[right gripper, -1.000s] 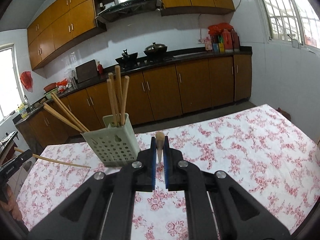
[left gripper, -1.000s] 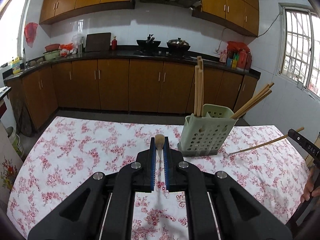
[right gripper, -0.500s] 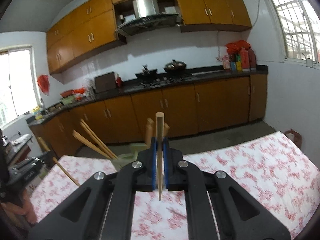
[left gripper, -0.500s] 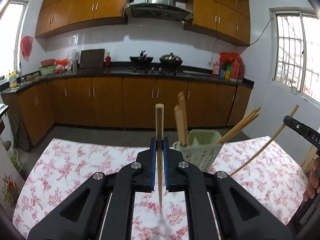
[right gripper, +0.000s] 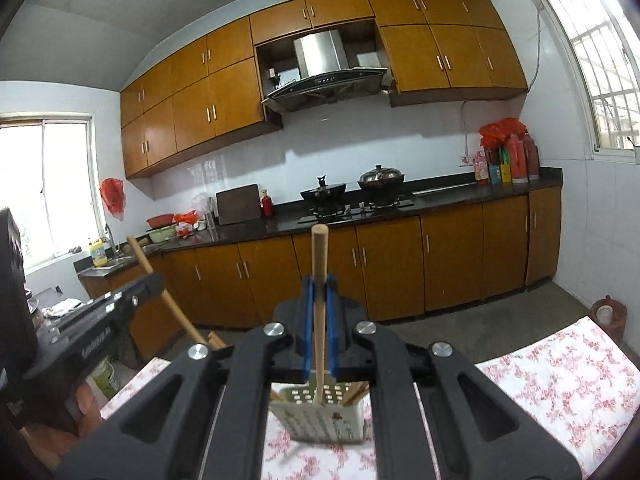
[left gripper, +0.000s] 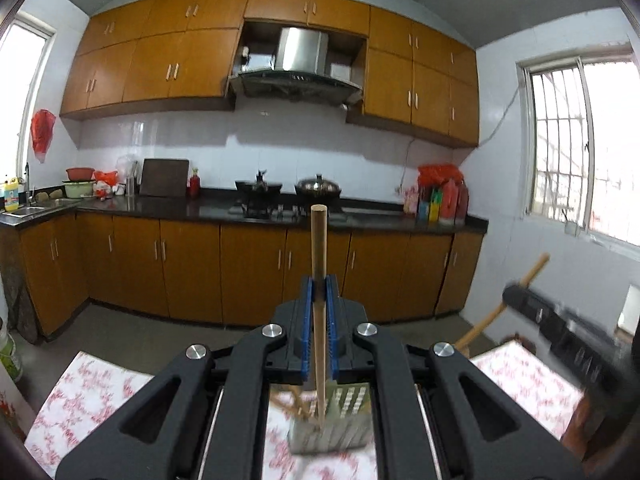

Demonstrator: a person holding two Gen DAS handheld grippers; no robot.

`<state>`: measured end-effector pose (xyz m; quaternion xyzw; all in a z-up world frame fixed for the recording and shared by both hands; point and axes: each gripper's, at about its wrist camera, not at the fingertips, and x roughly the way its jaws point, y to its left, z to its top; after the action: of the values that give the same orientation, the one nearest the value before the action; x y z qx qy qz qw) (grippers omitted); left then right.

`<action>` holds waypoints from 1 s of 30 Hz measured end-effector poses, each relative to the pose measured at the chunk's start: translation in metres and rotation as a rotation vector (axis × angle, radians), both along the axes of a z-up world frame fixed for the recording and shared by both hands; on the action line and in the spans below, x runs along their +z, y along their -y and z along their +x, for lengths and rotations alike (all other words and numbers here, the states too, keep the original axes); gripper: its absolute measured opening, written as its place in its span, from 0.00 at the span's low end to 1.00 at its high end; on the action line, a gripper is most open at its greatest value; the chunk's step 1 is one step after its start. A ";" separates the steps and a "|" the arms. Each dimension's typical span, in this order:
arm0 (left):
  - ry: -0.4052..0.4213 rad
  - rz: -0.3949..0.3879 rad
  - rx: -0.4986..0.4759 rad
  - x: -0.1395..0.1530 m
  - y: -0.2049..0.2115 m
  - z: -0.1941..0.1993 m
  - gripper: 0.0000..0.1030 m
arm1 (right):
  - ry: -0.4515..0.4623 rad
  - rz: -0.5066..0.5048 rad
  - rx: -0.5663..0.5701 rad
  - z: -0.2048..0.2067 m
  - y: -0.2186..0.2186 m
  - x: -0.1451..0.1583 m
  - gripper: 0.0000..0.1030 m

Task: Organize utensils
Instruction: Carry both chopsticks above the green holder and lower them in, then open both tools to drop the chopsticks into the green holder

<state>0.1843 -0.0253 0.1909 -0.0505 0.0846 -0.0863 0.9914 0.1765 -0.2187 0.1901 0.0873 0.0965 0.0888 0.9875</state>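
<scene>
My left gripper (left gripper: 319, 280) is shut on a wooden chopstick (left gripper: 319, 240) that stands nearly upright, its lower tip over the pale green perforated holder (left gripper: 344, 420) seen between the gripper's arms. In the right wrist view my right gripper (right gripper: 319, 280) is likewise shut on a chopstick (right gripper: 320, 252) above the same holder (right gripper: 316, 416). Each gripper shows in the other's view: the right gripper (left gripper: 514, 294) at the right, the left gripper (right gripper: 154, 280) at the left, both gripping slanted sticks. Several chopsticks (left gripper: 294, 400) lean inside the holder.
The holder stands on a table with a red-flowered white cloth (left gripper: 96, 392), whose far edge (right gripper: 560, 344) lies close ahead. Beyond it are the floor, brown cabinets (left gripper: 192, 272) and a dark counter with a stove (right gripper: 340, 208). A person's hand (right gripper: 80, 404) shows at the lower left.
Both grippers rose and tilted up with their chopsticks. The sticks swung from pointing at the camera to upright, and the holder slid down to the bottom of both views.
</scene>
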 end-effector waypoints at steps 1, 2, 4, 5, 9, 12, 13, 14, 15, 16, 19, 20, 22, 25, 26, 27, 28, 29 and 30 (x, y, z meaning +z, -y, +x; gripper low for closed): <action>0.011 -0.007 0.009 0.002 0.001 0.004 0.07 | 0.002 0.000 -0.006 0.005 0.001 0.000 0.07; 0.021 -0.019 0.018 0.003 0.002 0.011 0.07 | 0.001 0.001 -0.010 0.010 0.001 0.000 0.07; 0.030 -0.030 0.035 0.000 0.005 0.019 0.07 | -0.004 0.002 -0.013 0.019 0.002 -0.003 0.07; 0.029 -0.034 0.046 -0.004 0.006 0.026 0.07 | -0.008 0.000 -0.015 0.024 0.002 -0.006 0.07; 0.008 -0.042 0.068 -0.026 0.007 0.039 0.07 | -0.038 -0.005 -0.017 0.043 0.000 -0.024 0.07; -0.028 -0.032 0.069 -0.042 0.010 0.047 0.07 | -0.065 -0.008 -0.022 0.054 -0.002 -0.038 0.07; -0.040 -0.028 0.069 -0.047 0.011 0.050 0.07 | -0.074 -0.009 -0.024 0.057 -0.003 -0.043 0.07; -0.046 -0.028 0.067 -0.049 0.011 0.051 0.07 | -0.083 -0.009 -0.026 0.060 -0.003 -0.047 0.07; -0.055 -0.029 0.065 -0.053 0.011 0.052 0.07 | -0.091 -0.006 -0.028 0.063 -0.003 -0.050 0.07; -0.062 -0.030 0.065 -0.055 0.011 0.053 0.07 | -0.096 -0.006 -0.030 0.064 -0.004 -0.053 0.07; -0.073 -0.032 0.058 -0.059 0.011 0.051 0.07 | -0.106 -0.005 -0.034 0.068 -0.005 -0.059 0.07; -0.076 -0.030 0.055 -0.059 0.010 0.051 0.07 | -0.107 -0.006 -0.035 0.068 -0.006 -0.060 0.07; -0.080 -0.026 0.049 -0.060 0.011 0.049 0.07 | -0.111 -0.008 -0.036 0.068 -0.007 -0.063 0.07; -0.088 -0.028 0.042 -0.060 0.011 0.049 0.07 | -0.117 -0.009 -0.034 0.068 -0.008 -0.065 0.07; -0.096 -0.029 0.038 -0.060 0.010 0.047 0.07 | -0.117 -0.011 -0.032 0.066 -0.010 -0.065 0.07; -0.102 -0.029 0.036 -0.059 0.010 0.049 0.07 | -0.117 -0.014 -0.029 0.065 -0.011 -0.065 0.08; -0.109 -0.031 0.031 -0.058 0.009 0.048 0.08 | -0.115 -0.014 -0.028 0.063 -0.013 -0.063 0.09; -0.113 -0.032 0.027 -0.058 0.008 0.048 0.08 | -0.111 -0.015 -0.027 0.061 -0.014 -0.062 0.10; -0.116 -0.031 0.021 -0.058 0.008 0.047 0.09 | -0.109 -0.017 -0.025 0.060 -0.014 -0.060 0.12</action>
<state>0.2310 -0.0329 0.1332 -0.0716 0.1399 -0.0741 0.9848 0.2362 -0.2050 0.1297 0.0847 0.1500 0.0708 0.9825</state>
